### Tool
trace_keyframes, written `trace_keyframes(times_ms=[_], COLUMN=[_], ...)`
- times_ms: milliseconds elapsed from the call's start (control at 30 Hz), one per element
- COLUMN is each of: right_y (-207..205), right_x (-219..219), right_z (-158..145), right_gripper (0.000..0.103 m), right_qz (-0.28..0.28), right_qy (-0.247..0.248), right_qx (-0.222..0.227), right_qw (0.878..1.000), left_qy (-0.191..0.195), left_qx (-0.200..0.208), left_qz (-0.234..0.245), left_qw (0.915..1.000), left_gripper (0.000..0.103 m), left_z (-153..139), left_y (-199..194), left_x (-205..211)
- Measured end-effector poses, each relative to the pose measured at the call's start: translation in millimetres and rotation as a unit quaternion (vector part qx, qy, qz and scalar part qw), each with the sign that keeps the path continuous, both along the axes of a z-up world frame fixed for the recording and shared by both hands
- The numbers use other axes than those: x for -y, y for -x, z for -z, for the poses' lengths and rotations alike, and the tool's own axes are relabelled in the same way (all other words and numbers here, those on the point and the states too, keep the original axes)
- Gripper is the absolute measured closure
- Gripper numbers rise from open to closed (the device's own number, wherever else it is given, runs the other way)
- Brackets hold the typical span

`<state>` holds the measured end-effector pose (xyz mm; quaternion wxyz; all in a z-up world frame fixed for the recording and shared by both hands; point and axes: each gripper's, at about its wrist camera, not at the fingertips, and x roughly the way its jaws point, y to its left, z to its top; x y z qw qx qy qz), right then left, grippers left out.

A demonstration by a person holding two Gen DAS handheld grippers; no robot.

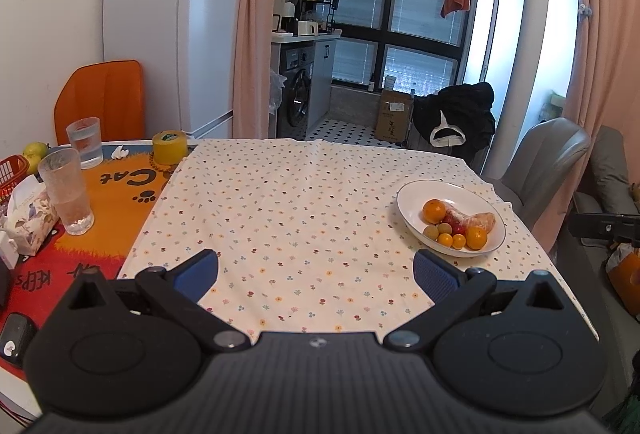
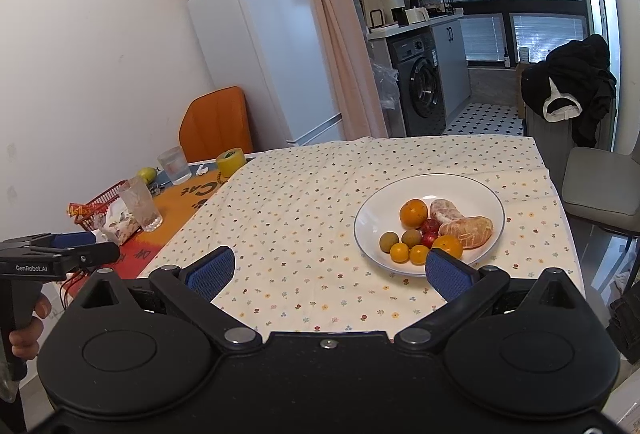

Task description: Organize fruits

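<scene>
i am holding both my left gripper point(image 1: 316, 270) and right gripper point(image 2: 330, 270) spread wide and empty over the flowered cloth, eyeing the small, light, likely roll-prone fruits point(image 2: 436, 232) piled in the shallow white ceramic bowl point(image 2: 372, 209), best pinched gently across their middles.

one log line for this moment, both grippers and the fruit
left hand-held gripper: open, empty | right hand-held gripper: open, empty, near plate | fruits: all on white plate | tablecloth: bare
</scene>
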<state>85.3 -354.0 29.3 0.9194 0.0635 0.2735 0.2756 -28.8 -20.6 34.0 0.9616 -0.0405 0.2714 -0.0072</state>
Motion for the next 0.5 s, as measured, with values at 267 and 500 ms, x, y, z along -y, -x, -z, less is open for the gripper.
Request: trace_keyframes(times_ms=[267,500], right_y=[1.2,0.7], right_x=[-2.0,-2.3], right_z=[1.0,1.5], right_gripper=[0.000,0.000], right_qz=[0.000,0.001], right_qy=[0.006,0.009], right_qx=[0.001,0.002], right_qw=[1.000,1.000], left_qy=[-0.001,-0.001], left_qx=[-0.001,0.000], left_qz=[0.001,0.001], left_qw=[1.0000,1.0000], left_gripper=[0.000,0.000], left_z=[1.3,0.6], left_y=[0.7,1.3], left_x=[0.5,0.5])
